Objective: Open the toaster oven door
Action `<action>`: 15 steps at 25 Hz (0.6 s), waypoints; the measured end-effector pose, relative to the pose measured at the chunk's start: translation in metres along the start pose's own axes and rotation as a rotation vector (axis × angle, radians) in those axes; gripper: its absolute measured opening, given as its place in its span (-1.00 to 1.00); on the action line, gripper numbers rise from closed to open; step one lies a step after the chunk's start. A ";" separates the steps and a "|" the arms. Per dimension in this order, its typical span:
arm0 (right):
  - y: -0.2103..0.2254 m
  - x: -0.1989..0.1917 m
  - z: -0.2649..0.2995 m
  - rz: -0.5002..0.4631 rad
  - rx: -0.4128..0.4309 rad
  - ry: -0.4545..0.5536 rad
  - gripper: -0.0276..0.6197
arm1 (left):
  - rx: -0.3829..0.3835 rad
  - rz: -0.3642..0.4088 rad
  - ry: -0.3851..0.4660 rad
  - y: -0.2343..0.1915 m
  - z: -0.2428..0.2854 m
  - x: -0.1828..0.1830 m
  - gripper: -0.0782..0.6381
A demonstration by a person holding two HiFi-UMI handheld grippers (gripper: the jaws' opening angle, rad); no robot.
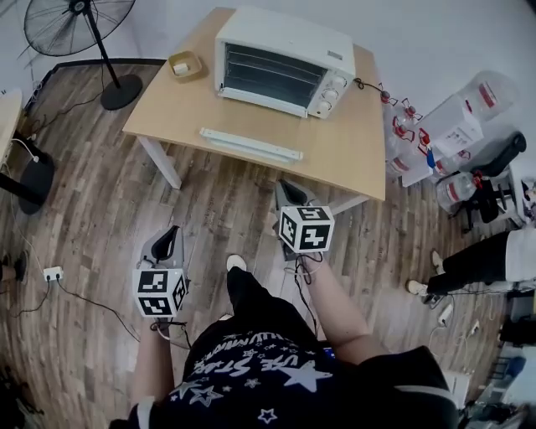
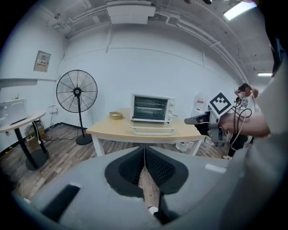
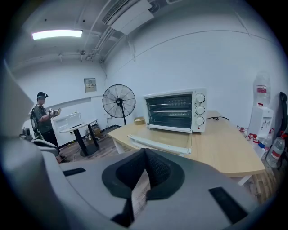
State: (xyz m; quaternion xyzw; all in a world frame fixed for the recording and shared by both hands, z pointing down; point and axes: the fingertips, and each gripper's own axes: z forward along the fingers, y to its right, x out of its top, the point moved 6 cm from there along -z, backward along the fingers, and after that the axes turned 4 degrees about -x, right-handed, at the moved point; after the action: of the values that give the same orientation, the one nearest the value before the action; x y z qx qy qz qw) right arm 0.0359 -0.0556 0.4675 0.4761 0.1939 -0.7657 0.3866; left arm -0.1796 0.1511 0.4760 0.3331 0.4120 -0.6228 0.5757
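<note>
The white toaster oven stands at the back of a wooden table. Its glass door hangs open, folded down flat over the tabletop with the white handle bar toward me. The oven and its lowered door also show in the left gripper view, and the oven with its door in the right gripper view. My left gripper is held over the floor well short of the table, shut and empty. My right gripper hovers just off the table's front edge, also shut on nothing.
A small wooden tray sits on the table's back left corner. A standing fan is left of the table and a dark round table base stands further left. Water bottles and a person's legs are on the right.
</note>
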 end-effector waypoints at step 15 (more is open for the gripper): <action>-0.045 -0.066 -0.128 -0.028 0.031 0.028 -0.91 | 0.014 -0.020 0.032 0.057 -0.115 -0.068 -0.71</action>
State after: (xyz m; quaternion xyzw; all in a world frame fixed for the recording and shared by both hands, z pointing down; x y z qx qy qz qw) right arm 0.0911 0.0842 0.4617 0.4900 0.1942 -0.7672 0.3656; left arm -0.1217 0.2843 0.4792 0.3429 0.4200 -0.6261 0.5603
